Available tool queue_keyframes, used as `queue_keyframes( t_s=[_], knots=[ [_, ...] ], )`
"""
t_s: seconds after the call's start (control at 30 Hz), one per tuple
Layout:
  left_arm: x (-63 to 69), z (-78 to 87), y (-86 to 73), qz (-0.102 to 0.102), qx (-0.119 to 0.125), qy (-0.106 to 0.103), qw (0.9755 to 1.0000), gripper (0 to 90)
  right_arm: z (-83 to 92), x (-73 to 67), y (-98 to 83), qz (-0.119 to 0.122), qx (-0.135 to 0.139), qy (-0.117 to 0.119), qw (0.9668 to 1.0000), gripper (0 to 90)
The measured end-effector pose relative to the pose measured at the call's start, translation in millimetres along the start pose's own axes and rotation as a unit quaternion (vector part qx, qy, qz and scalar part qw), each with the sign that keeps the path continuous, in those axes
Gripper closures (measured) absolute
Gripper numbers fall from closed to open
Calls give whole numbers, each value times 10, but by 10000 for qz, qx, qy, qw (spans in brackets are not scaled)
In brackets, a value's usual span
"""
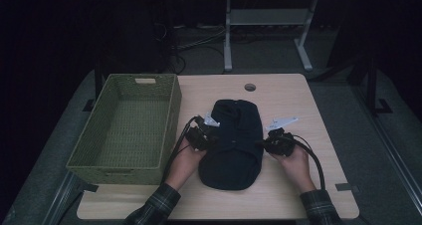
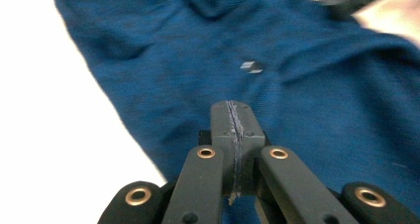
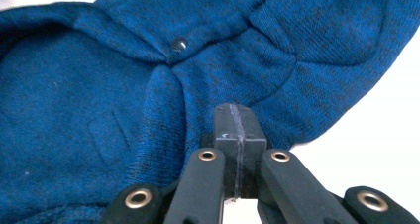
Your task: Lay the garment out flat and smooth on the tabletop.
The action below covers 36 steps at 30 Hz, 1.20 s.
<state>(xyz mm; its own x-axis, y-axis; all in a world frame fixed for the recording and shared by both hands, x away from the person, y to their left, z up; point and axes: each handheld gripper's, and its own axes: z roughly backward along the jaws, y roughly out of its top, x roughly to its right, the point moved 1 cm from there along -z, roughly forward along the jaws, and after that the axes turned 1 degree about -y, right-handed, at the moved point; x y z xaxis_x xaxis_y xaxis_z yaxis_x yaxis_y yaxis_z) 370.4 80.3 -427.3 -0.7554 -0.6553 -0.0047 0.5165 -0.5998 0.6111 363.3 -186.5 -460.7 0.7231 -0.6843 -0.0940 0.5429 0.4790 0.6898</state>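
Note:
A dark blue knitted garment (image 1: 234,145) lies folded in the middle of the light wooden table (image 1: 293,98). My left gripper (image 1: 213,139) rests at its left edge, jaws pressed together with nothing but a line of blue lint between them. In the left gripper view the shut tip (image 2: 233,110) hovers over the blue cloth (image 2: 198,55), near a small shiny fastener (image 2: 251,67). My right gripper (image 1: 263,144) sits at the garment's right edge, also shut. Its tip (image 3: 236,116) lies over the knit (image 3: 74,110), below a dark snap button (image 3: 179,44).
A green woven basket (image 1: 171,120) stands empty on the table's left side, close to the left hand. A round cable hole (image 1: 250,87) is in the tabletop at the back. Another table's white legs (image 1: 228,36) stand on the floor beyond.

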Motion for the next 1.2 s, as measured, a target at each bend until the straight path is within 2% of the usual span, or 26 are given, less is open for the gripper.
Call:
queue_keyframes(
  t_s=[0.1, 0.13, 0.23, 0.27, 0.4, 0.57, 0.67, 0.73, 0.8, 0.93, 1.2],
  knots=[
    [-60, -74, -15, 105, -49, 68, 9999, 898, -26, 12, -33, -34, -34, -7, 10000, 900],
    [-117, -154, -31, 134, -139, 208, 9996, 898, -44, 16, -46, -40, -99, -20, 9999, 900],
    [-175, -280, -72, 217, -305, 178, 9991, 898, -91, 33, -81, -4, -213, -25, 9998, 900],
    [-188, -310, -84, 236, -376, 155, 9989, 898, -94, 30, -84, -69, -175, -16, 9998, 900],
    [-191, -327, -93, 182, -432, 128, 9988, 899, -92, 40, -96, -6, -169, -61, 9998, 900],
    [-135, -311, -123, 145, -408, -62, 9990, 900, -56, 30, -116, 5, -225, -176, 9996, 900],
    [-64, -280, -174, 29, -357, -275, 9990, 900, -12, 35, -162, -8, -215, -218, 9995, 900],
    [-47, -272, -185, -1, -357, -314, 9989, 900, 22, 30, -199, -33, -214, -218, 9995, 900],
    [41, -260, -216, -35, -298, -422, 9987, 900, 57, 14, -234, -42, -228, -231, 9995, 900],
    [145, -248, -237, -162, -278, -526, 9981, 899, 131, -24, -300, -11, -285, -296, 9992, 900],
    [305, -228, -272, -340, -237, -664, 9969, 899, 278, -107, -464, -57, -291, -234, 9993, 900]
  ],
)
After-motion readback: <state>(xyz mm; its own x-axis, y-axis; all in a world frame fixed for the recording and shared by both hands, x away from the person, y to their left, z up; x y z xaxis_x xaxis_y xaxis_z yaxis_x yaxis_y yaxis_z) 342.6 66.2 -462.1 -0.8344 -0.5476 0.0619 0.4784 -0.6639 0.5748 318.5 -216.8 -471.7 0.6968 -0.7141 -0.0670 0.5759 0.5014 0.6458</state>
